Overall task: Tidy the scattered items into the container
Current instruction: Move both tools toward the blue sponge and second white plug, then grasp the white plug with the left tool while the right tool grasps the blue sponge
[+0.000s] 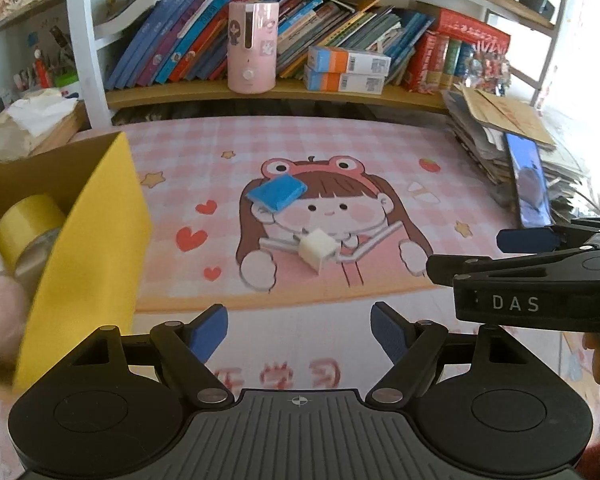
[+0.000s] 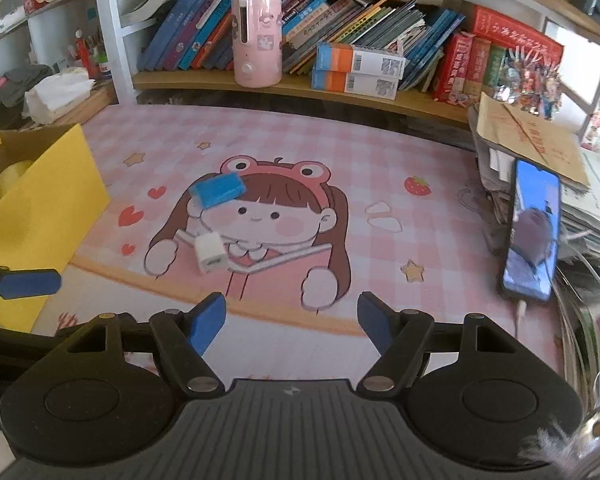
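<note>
Yellow cardboard box (image 1: pixel 88 240) sits at the mat's left edge, open top, a yellow tape roll (image 1: pixel 28 216) inside. Left gripper (image 1: pixel 299 330) has its blue-padded fingers spread wide, holding nothing, hovering above the pink cartoon desk mat (image 1: pixel 380 140). Right gripper (image 2: pixel 292 320) likewise spread apart and empty. Blue rectangular eraser-like block (image 2: pixel 217 189) lies flat on the printed girl's hair; white cube charger (image 2: pixel 211 257) lies just below it, apart from it. Smartphone (image 2: pixel 534 236) leans on a paper stack at right.
</note>
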{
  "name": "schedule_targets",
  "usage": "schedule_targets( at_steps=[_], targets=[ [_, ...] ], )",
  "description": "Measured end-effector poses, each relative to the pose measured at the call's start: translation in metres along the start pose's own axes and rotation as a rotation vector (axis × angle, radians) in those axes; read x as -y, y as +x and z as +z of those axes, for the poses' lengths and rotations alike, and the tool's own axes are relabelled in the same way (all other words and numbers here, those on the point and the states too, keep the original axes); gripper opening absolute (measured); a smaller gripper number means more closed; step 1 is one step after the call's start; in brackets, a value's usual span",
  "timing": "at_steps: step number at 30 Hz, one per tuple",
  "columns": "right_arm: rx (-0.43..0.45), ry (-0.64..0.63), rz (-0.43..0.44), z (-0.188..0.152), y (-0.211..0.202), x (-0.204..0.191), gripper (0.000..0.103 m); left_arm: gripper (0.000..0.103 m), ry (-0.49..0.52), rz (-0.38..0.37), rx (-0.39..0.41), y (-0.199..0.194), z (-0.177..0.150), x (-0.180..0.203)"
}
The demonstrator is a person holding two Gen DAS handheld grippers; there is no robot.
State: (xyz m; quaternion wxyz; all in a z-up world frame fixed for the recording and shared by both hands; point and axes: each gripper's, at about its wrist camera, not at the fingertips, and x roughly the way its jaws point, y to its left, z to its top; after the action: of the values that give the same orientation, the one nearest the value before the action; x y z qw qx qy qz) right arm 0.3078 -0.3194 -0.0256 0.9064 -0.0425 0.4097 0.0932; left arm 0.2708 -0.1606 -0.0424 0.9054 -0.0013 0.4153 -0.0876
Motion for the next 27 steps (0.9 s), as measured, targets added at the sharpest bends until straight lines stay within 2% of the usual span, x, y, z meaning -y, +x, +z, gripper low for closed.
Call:
schedule_targets(
  at_steps=[8,17,22,27],
  targets=[
    [0.010,-0.017,0.045,0.040,0.040,0.014,0.072,0.070,-0.047,0.004,-0.019,0.049,0.026,0.005],
    [-0.018,-0.048,0.060,0.063,0.078,0.021,0.072,0.055,-0.087,0.027,-0.035,0.097,0.038,0.009],
    [-0.020,-0.083,0.078,0.075,0.095,0.021,0.072,0.037,-0.093,0.021,-0.055,0.113,0.038,0.012],
    [-0.018,-0.123,0.127,0.085,0.113,0.015,0.072,0.036,-0.094,0.045,-0.045,0.112,0.037,0.010]
  ],
)
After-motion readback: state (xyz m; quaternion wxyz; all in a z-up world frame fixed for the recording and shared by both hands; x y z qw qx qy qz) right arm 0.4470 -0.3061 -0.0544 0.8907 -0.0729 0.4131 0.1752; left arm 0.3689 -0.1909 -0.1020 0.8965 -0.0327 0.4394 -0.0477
